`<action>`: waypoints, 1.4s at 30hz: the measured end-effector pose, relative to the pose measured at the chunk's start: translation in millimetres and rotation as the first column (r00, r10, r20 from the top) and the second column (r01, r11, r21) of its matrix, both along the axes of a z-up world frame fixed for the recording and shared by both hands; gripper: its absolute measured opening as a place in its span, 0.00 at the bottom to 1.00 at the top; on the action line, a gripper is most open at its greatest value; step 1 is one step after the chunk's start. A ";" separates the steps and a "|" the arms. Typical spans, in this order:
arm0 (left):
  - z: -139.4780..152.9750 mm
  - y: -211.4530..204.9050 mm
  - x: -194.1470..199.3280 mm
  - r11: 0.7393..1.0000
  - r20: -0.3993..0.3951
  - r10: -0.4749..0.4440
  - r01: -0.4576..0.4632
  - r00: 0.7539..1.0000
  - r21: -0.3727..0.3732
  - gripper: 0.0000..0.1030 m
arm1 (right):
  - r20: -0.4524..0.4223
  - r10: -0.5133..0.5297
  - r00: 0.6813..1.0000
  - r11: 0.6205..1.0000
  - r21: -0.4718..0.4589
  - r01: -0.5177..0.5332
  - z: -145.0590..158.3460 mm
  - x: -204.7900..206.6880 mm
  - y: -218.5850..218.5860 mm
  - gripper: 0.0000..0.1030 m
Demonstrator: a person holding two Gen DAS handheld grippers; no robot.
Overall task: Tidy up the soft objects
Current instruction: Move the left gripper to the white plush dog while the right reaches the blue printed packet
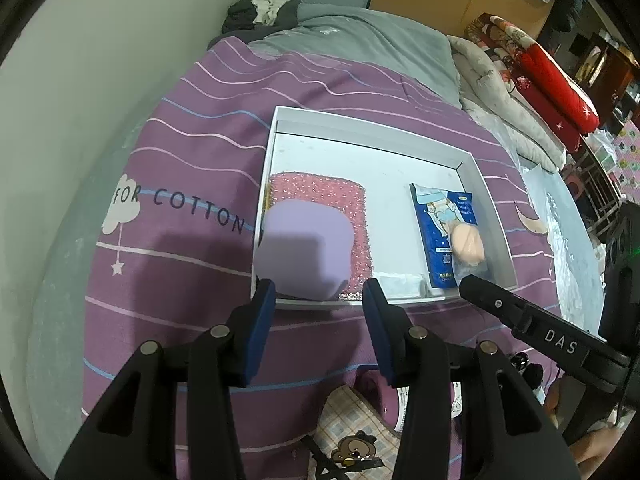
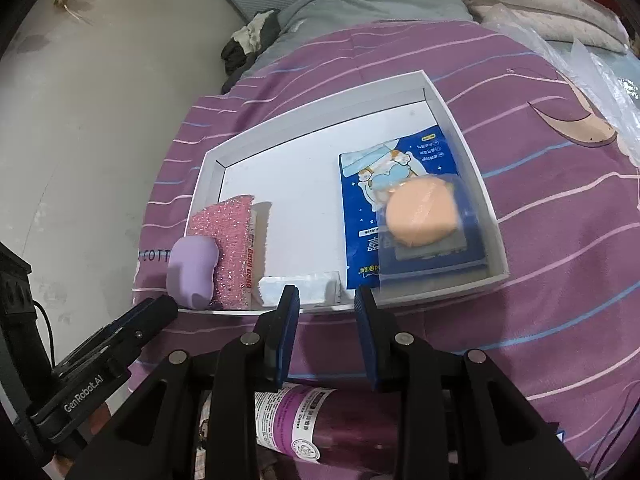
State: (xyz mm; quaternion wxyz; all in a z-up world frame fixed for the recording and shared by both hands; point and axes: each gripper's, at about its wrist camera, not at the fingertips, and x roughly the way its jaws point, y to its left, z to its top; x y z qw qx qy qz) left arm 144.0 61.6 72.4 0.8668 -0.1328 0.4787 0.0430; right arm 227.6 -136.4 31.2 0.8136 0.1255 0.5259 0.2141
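Observation:
A shallow white box [image 1: 372, 128] [image 2: 320, 114] lies on the purple striped bedsheet. At its near-left corner a lilac makeup sponge [image 1: 304, 248] [image 2: 192, 272] leans on a pink glitter scouring pad [image 1: 344, 208] [image 2: 232, 240]. At its right, a peach sponge in a clear bag [image 1: 468, 244] [image 2: 424, 216] rests on a blue mask packet [image 1: 436, 232] [image 2: 360, 232]. My left gripper [image 1: 320, 292] is open at the box's near rim, with the lilac sponge just beyond its fingertips. My right gripper [image 2: 326, 300] is open and empty before the near rim.
A small white packet [image 2: 300, 284] lies inside the box's near wall. A purple bottle [image 2: 312, 420] lies under my right gripper. The wall [image 1: 80, 100] borders the bed on the left. A grey blanket [image 1: 360, 36] and folded quilts [image 1: 540, 80] lie beyond.

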 end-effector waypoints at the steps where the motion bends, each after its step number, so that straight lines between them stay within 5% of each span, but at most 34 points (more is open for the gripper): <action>1: -0.3 -0.5 0.2 1.000 -0.002 -0.001 0.001 1.000 0.004 0.45 | 0.001 0.000 1.000 1.000 -0.002 0.000 0.2 -0.1 0.0 0.27; 9: 0.6 -10.0 -0.9 0.999 -0.019 -0.012 0.013 1.000 0.047 0.45 | 0.014 -0.003 1.000 0.999 -0.032 0.003 8.6 -5.8 1.6 0.27; 19: 42.2 -25.7 -25.2 0.998 0.023 -0.059 0.059 0.998 0.009 0.45 | 0.117 -0.007 0.993 1.000 -0.017 0.009 63.5 -39.0 -20.4 0.27; 28: 63.2 -46.1 -56.2 0.996 0.001 -0.068 0.068 0.998 0.063 0.45 | 0.121 0.000 0.993 0.999 -0.044 0.005 93.3 -70.9 -37.5 0.28; 34: 63.2 -54.7 -75.0 0.996 -0.038 -0.068 0.070 0.997 0.061 0.45 | 0.113 0.033 0.993 0.998 -0.064 -0.026 102.0 -91.4 -42.4 0.46; 42: 57.9 -74.4 -88.4 0.993 -0.053 -0.087 0.091 0.995 0.078 0.45 | 0.098 0.030 0.995 0.999 -0.047 -0.026 107.3 -111.0 -59.4 0.53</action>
